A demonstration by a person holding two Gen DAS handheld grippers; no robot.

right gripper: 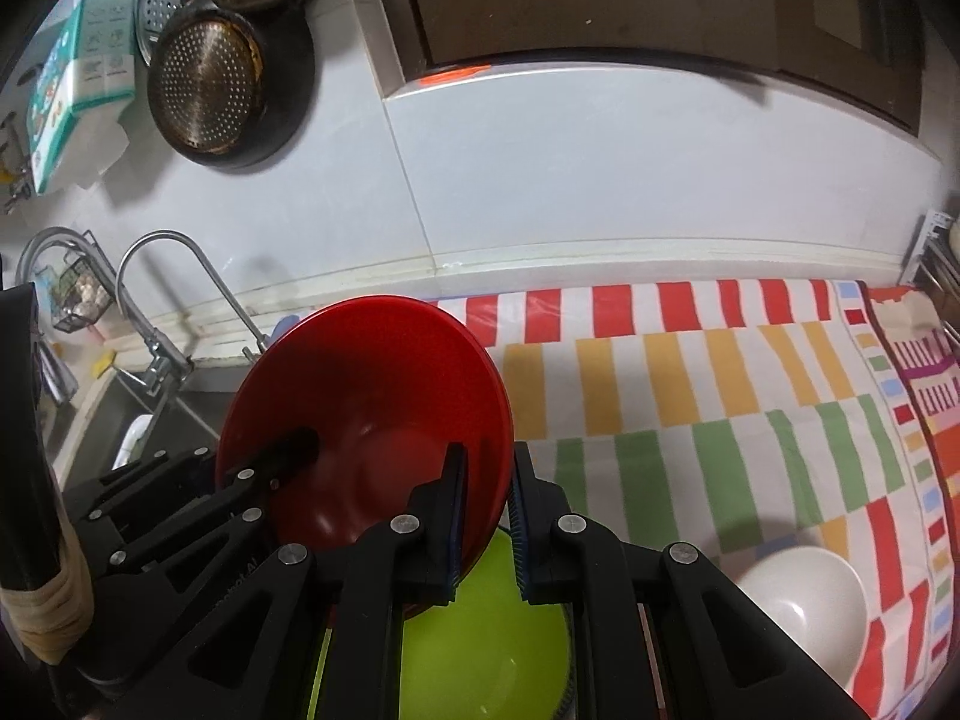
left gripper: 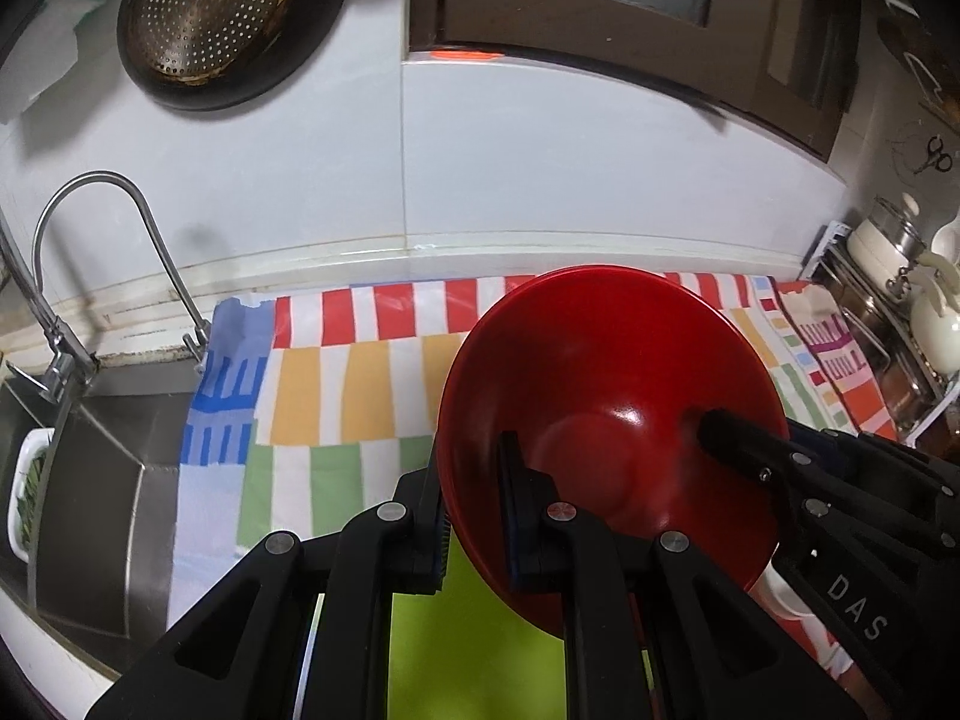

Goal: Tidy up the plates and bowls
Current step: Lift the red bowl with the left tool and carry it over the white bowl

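Left wrist view: a red bowl is tilted on edge, its rim pinched between the closed fingers of the left gripper. Right wrist view shows the right gripper clamped on the opposite rim. Just below both grippers sits a green bowl; a white bowl rests to the right on the striped cloth. Left of them is the sink.
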